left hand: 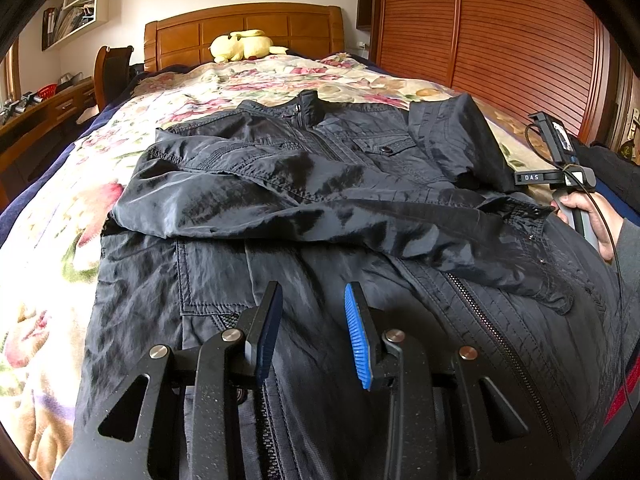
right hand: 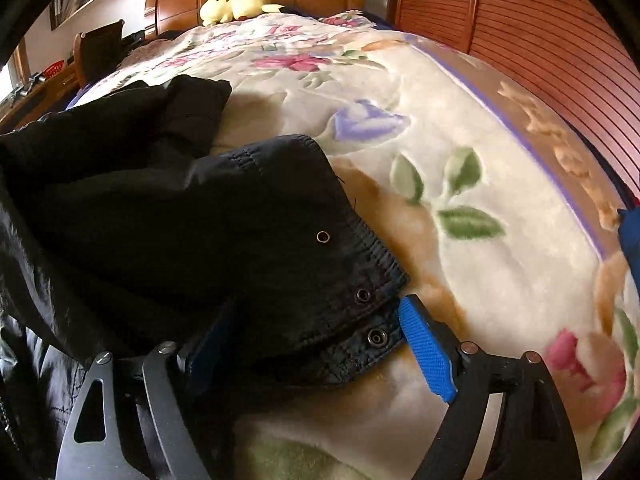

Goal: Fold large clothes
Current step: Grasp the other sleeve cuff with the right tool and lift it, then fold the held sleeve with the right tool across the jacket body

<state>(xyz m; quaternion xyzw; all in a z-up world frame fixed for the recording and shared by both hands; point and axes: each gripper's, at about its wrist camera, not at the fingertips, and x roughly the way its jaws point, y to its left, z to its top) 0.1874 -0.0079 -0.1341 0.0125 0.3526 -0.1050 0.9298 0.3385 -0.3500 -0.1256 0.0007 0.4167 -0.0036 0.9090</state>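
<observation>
A black jacket [left hand: 320,184] lies front up on the flowered blanket [left hand: 248,76], its left sleeve folded across the chest. My left gripper [left hand: 314,312] is open and empty, hovering just above the jacket's lower front beside the zipper [left hand: 496,332]. The right gripper's body [left hand: 560,172] shows at the jacket's right edge, held by a hand. In the right wrist view, my right gripper [right hand: 316,332] is open, its jaws standing around the snap-buttoned sleeve cuff [right hand: 352,280], which lies between the blue pads [right hand: 428,356] on the blanket [right hand: 480,200]. The left pad is partly hidden by the fabric.
A wooden headboard [left hand: 244,28] with a yellow plush toy [left hand: 240,44] stands at the far end. A slatted wooden wardrobe [left hand: 500,32] runs along the right of the bed. A desk with small items [left hand: 36,108] and a chair [left hand: 112,68] stand to the left.
</observation>
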